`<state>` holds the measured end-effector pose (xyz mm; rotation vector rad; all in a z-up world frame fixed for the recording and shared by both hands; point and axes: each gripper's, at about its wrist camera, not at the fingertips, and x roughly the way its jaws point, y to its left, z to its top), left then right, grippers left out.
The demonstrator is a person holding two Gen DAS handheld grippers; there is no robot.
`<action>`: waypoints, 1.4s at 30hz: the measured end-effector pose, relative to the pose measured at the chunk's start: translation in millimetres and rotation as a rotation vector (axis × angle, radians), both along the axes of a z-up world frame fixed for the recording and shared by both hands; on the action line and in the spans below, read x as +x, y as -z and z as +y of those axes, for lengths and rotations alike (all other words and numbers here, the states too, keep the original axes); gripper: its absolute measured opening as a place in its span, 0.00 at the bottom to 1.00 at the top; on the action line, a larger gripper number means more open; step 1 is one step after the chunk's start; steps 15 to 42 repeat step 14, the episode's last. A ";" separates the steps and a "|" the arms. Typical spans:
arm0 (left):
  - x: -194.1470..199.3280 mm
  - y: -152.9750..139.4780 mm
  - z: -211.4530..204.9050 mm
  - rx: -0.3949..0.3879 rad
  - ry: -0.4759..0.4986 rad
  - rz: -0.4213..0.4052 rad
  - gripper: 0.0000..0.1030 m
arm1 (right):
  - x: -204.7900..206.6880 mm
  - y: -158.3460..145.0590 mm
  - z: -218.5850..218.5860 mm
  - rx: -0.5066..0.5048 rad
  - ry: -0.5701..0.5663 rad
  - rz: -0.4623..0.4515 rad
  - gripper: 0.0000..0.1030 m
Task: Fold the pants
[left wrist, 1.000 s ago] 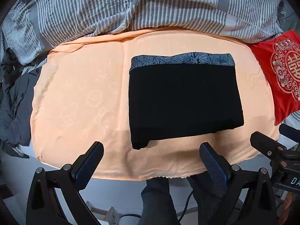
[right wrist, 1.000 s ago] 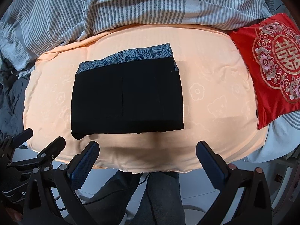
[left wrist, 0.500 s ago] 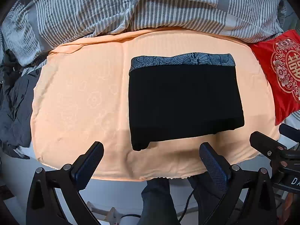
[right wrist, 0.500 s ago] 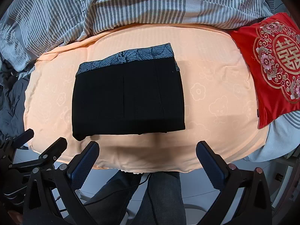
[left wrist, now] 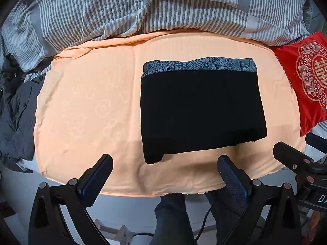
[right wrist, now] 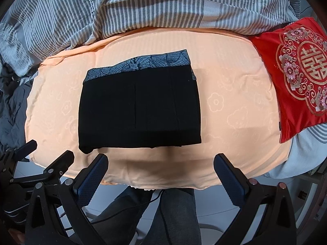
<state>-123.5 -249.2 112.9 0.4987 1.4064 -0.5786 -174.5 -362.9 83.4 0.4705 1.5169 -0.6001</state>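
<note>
The black pants (left wrist: 201, 110) are lying folded into a neat rectangle at centre frame on the peach blanket (left wrist: 87, 106), patterned waistband (left wrist: 199, 65) toward the top. The left gripper (left wrist: 164, 175) and right gripper (right wrist: 161, 171) are hovering low in frame, jaws apart, empty. Any careless nudge risks spoiling that loose lower-left corner.
</note>
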 end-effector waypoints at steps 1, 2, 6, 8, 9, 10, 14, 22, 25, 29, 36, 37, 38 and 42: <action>-0.2 0.3 -0.1 0.001 0.000 0.000 0.99 | 0.2 -0.2 0.2 -0.001 -0.001 -0.001 1.00; -0.2 0.6 0.3 0.002 -0.002 0.001 0.99 | 0.3 -0.4 0.4 -0.001 -0.002 -0.001 1.00; -0.7 1.5 1.0 0.003 -0.005 0.004 0.99 | 0.4 -1.0 2.4 -0.003 -0.005 -0.001 1.00; -0.9 1.3 1.5 0.002 -0.004 0.003 0.99 | 0.1 -0.9 2.5 -0.002 -0.006 -0.001 1.00; -1.1 1.2 1.9 0.001 -0.003 0.002 0.99 | 0.1 -0.9 2.5 -0.003 -0.006 -0.001 1.00; -1.5 1.1 2.3 0.000 -0.002 0.002 0.99 | 0.2 -0.9 2.2 -0.002 -0.005 -0.001 1.00; -2.6 0.9 2.4 -0.002 0.000 0.006 0.99 | -0.6 -0.6 2.6 -0.003 -0.002 -0.003 1.00; -2.6 0.9 2.4 -0.002 0.000 0.006 0.99 | -0.6 -0.6 2.6 -0.003 -0.002 -0.003 1.00; -2.6 0.9 2.4 -0.002 0.000 0.006 0.99 | -0.6 -0.6 2.6 -0.003 -0.002 -0.003 1.00; -2.6 0.9 2.4 -0.002 0.000 0.006 0.99 | -0.6 -0.6 2.6 -0.003 -0.002 -0.003 1.00; -2.6 0.9 2.4 -0.002 0.000 0.006 0.99 | -0.6 -0.6 2.6 -0.003 -0.002 -0.003 1.00; -2.6 0.9 2.4 -0.002 0.000 0.006 0.99 | -0.6 -0.6 2.6 -0.003 -0.002 -0.003 1.00; -2.6 0.9 2.4 -0.002 0.000 0.006 0.99 | -0.6 -0.6 2.6 -0.003 -0.002 -0.003 1.00; -2.6 0.9 2.4 -0.002 0.000 0.006 0.99 | -0.6 -0.6 2.6 -0.003 -0.002 -0.003 1.00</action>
